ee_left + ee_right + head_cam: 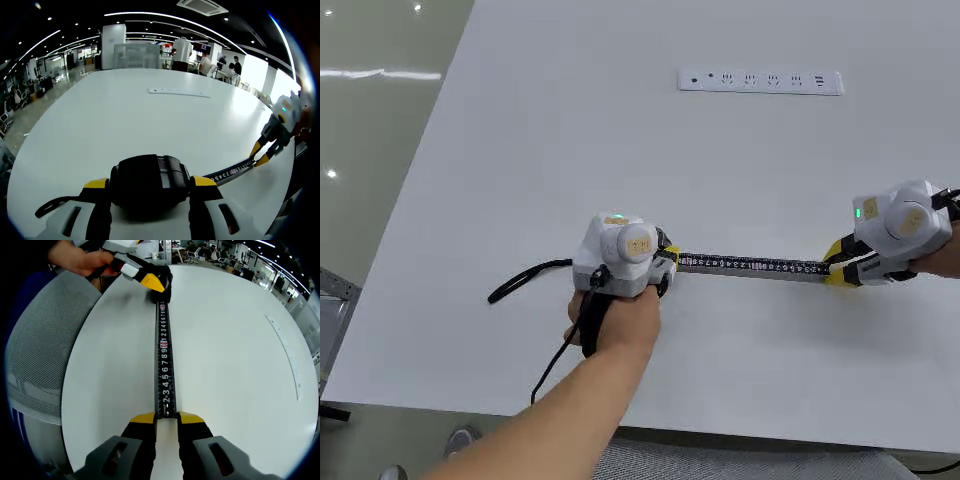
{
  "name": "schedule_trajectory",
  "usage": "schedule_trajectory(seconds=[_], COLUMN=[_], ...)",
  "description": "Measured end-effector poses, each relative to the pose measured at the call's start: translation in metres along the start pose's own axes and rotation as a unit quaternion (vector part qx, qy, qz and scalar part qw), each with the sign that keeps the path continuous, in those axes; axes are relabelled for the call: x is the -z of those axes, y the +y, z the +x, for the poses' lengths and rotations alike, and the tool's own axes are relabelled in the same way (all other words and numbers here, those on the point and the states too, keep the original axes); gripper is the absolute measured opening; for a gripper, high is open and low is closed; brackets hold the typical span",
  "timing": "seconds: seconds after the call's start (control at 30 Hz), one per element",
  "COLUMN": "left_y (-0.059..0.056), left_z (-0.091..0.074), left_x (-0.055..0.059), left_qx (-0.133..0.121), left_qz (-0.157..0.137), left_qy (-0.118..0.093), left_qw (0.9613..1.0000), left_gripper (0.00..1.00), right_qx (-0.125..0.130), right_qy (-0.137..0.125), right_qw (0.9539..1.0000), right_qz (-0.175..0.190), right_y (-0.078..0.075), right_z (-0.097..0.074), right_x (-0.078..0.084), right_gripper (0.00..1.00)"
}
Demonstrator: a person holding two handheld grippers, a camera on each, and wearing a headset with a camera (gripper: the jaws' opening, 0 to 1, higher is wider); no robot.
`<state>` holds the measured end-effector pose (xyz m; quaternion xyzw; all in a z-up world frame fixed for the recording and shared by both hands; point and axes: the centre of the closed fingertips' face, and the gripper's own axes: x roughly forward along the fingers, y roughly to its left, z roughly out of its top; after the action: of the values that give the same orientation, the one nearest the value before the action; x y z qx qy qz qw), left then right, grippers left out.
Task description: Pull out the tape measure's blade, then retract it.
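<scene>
- Largely covered in the head view by the left tool point(667, 268): the tape measure case point(149, 186), plain in the left gripper view as a rounded black block with ribbed sides.
- Clamped on that case from both sides by yellow-tipped jaws, open only to its width, with a hand point(618, 325) gripping the handle below.
- Lost between the jaws of the right tool point(166, 418): the hook end of the blade point(163, 360). Jaws almost closed, pinching the tip.
- Flat, dark strip with pale numerals and a red mark partway along, drawn out straight toward 3 o'clock from the case.
- Resting on or just above the smooth white tabletop point(620, 130); cannot tell which.
- Black wrist strap point(525, 278) trailing toward 9 o'clock from the case.
- White power strip point(761, 81) at 1 o'clock, well apart, sockets too small to read.
- Grey mesh chair back point(45, 355), cut off at 9 o'clock of the right gripper view.
</scene>
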<state>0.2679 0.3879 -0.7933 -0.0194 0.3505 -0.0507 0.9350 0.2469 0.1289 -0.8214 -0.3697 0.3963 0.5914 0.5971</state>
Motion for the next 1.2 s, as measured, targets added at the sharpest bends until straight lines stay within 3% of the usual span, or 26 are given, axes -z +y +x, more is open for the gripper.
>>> schedule_trajectory(seconds=[1.2], left_y=[0.0], left_z=[-0.001], left_x=[0.001], left_qx=[0.017], left_qz=[-0.012], left_qy=[-0.002], left_qw=[0.9998], left_gripper=[0.58], right_qx=[0.003], right_qy=[-0.02], right_qw=[0.9998], right_qz=[-0.005], right_y=[-0.001], right_z=[0.009], right_x=[-0.026], right_gripper=[0.12])
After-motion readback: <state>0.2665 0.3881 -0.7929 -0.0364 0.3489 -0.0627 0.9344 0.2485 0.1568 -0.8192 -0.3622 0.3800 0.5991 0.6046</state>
